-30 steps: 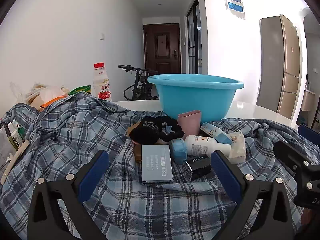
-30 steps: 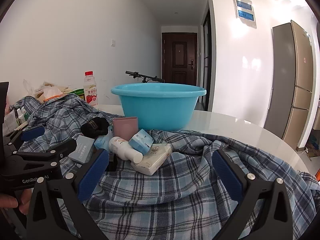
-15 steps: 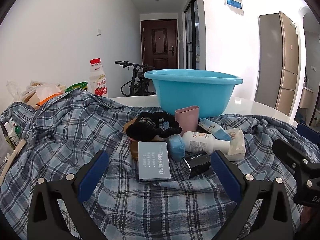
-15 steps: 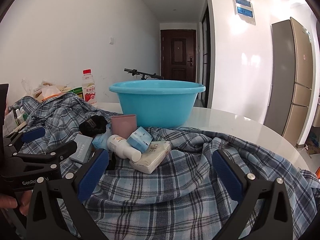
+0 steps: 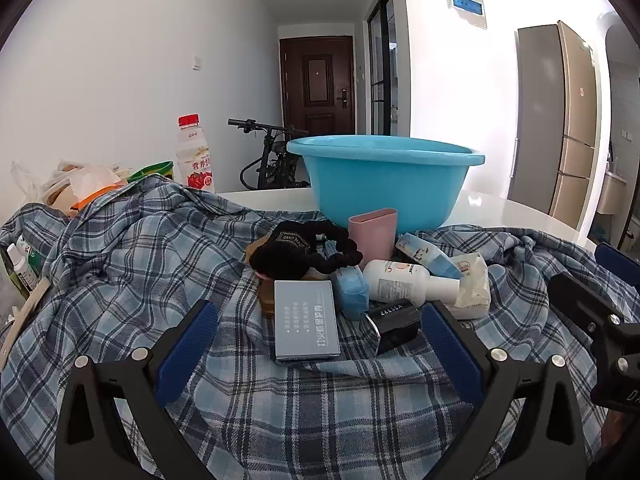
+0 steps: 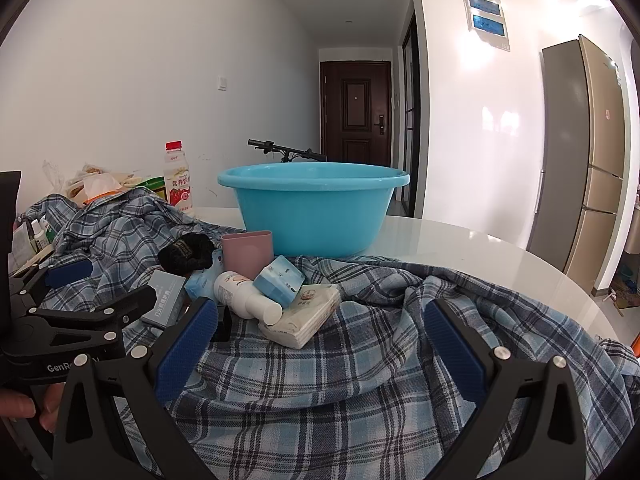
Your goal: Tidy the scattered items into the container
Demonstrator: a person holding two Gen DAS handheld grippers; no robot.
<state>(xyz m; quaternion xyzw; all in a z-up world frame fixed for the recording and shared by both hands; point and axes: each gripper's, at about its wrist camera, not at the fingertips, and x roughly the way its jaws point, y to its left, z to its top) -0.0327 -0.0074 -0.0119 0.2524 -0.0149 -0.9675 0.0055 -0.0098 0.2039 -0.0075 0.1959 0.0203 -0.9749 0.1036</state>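
A blue basin (image 5: 384, 176) stands on the white table behind a pile of items on a plaid shirt (image 5: 120, 280). The pile holds a pink cup (image 5: 373, 234), a black scrunchie (image 5: 296, 252), a grey-blue box (image 5: 306, 322), a white bottle (image 5: 404, 282), a black case (image 5: 394, 322), a tissue pack (image 5: 472, 284) and a small blue box (image 6: 280, 280). My left gripper (image 5: 318, 350) is open just before the grey-blue box. My right gripper (image 6: 320, 340) is open, near the tissue pack (image 6: 304, 316), with the basin (image 6: 314, 208) beyond.
A drink bottle (image 5: 195, 156) and bags (image 5: 80, 184) stand at the back left. Small bottles (image 5: 20, 264) sit at the left edge. A bicycle (image 5: 268, 160), a door and a fridge (image 5: 560, 120) lie beyond the table (image 6: 460, 248).
Both grippers have dipped and edged slightly toward the pile, so the items sit a little closer. Nothing was taken hold of.
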